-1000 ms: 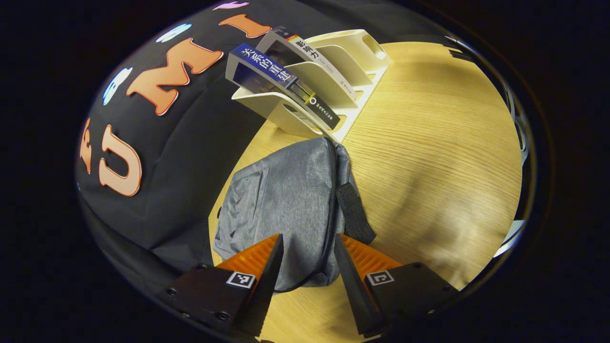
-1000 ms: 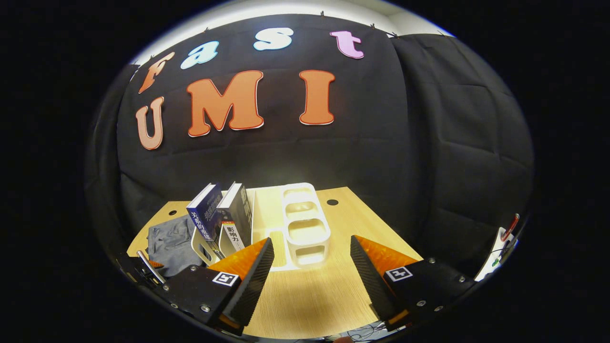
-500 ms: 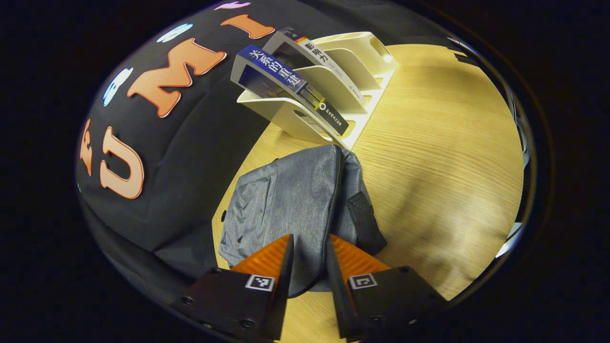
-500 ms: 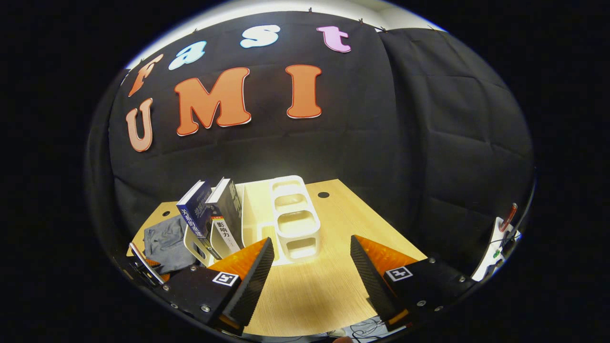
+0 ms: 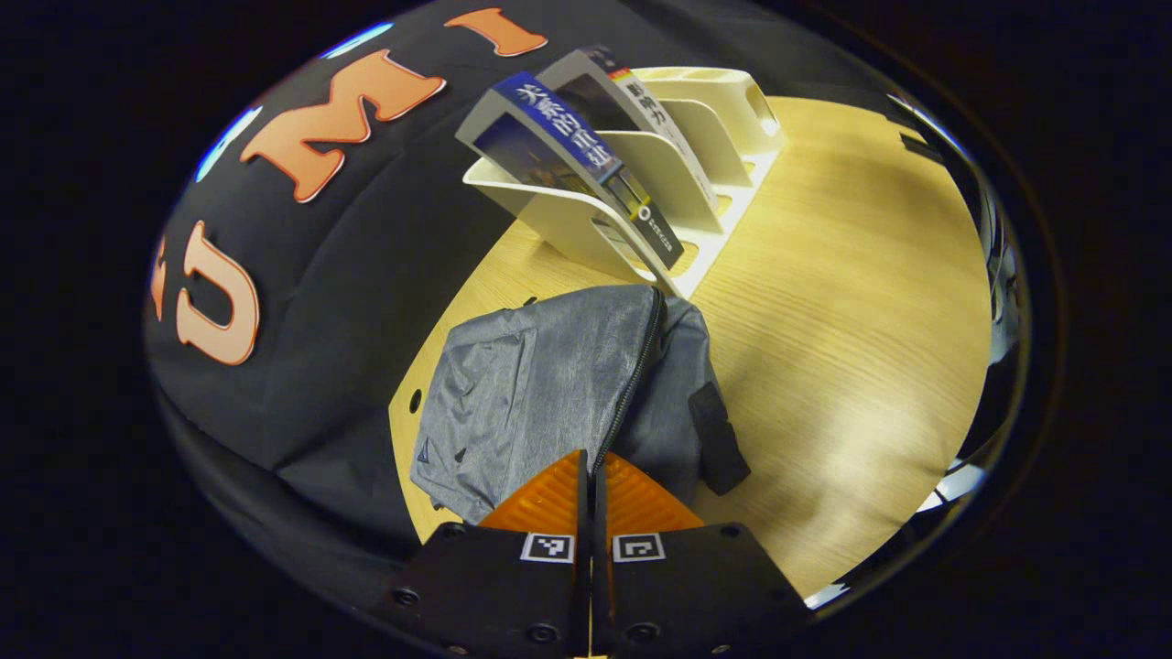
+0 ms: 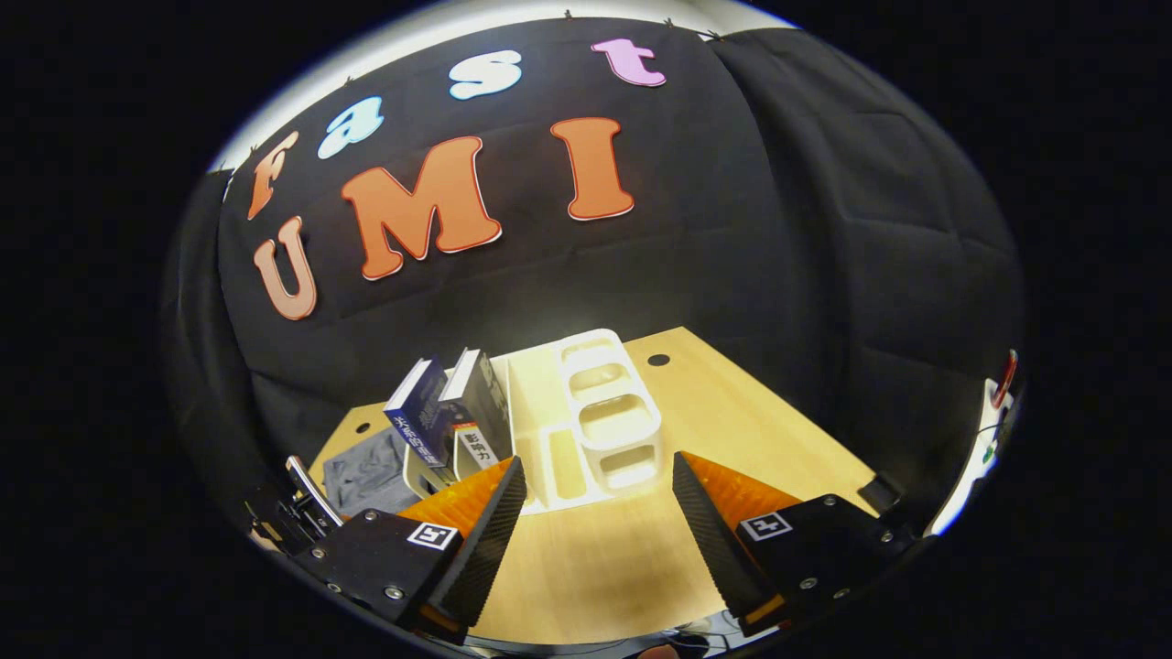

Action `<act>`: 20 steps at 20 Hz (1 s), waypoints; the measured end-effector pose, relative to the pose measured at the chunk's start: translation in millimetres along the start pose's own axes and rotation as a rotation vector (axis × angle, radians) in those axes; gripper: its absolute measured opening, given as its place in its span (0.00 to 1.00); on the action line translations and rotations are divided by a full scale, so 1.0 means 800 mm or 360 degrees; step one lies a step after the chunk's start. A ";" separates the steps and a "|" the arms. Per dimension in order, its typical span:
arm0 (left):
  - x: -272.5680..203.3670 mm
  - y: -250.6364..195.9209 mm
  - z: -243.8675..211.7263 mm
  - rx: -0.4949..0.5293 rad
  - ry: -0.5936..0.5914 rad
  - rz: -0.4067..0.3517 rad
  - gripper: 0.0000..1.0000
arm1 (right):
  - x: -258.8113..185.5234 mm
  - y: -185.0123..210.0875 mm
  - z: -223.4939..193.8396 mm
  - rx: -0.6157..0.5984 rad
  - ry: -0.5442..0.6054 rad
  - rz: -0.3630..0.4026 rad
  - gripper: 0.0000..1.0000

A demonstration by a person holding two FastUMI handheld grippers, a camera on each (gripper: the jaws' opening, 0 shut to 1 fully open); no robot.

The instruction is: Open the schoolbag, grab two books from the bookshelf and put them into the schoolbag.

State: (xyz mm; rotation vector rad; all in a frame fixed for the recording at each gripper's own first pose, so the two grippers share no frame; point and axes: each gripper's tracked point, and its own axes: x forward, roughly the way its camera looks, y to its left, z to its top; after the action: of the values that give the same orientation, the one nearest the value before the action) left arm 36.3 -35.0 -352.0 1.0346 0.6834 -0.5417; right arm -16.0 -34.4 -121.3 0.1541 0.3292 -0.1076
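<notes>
The grey schoolbag (image 5: 540, 384) lies flat on the wooden table (image 5: 851, 275), its zipper (image 5: 632, 375) running toward my left gripper (image 5: 593, 471). That gripper is shut on the near end of the zipper; the pull itself is hidden between the fingers. Behind the bag stands the white bookshelf (image 5: 586, 229) holding a blue book (image 5: 568, 137) and a grey book (image 5: 641, 101), both leaning. In the right gripper view my right gripper (image 6: 600, 476) hangs open over the table, just in front of the bookshelf (image 6: 609, 421), with the blue book (image 6: 417, 412) and the schoolbag (image 6: 366, 471) to its left.
A black strap (image 5: 719, 439) lies on the bag's right side. The black cloth wall rises close behind the bag and the bookshelf. Bare table top spreads to the right of the bag, ending at an edge on the far right (image 5: 961, 467).
My left gripper went from open around the bag's near end to fully shut on the zipper. My right gripper stayed open and swung slightly, so the bookshelf shifted in its view.
</notes>
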 end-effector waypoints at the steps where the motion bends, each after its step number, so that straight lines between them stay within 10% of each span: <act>1: -0.006 0.008 0.003 -0.0063 0.0001 -0.0026 0.01 | -0.001 0.001 -0.001 0.0021 0.0009 0.0006 0.96; 20: -0.092 0.191 0.079 -0.0290 -0.0110 -0.0131 0.01 | 0.000 0.046 -0.027 0.0059 0.0160 0.0098 0.96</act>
State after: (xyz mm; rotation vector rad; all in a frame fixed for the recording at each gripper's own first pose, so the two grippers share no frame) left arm 108.4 -22.6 -186.4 0.8167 0.7031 -0.5729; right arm -17.5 5.6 -136.4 0.2066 0.4223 -0.0448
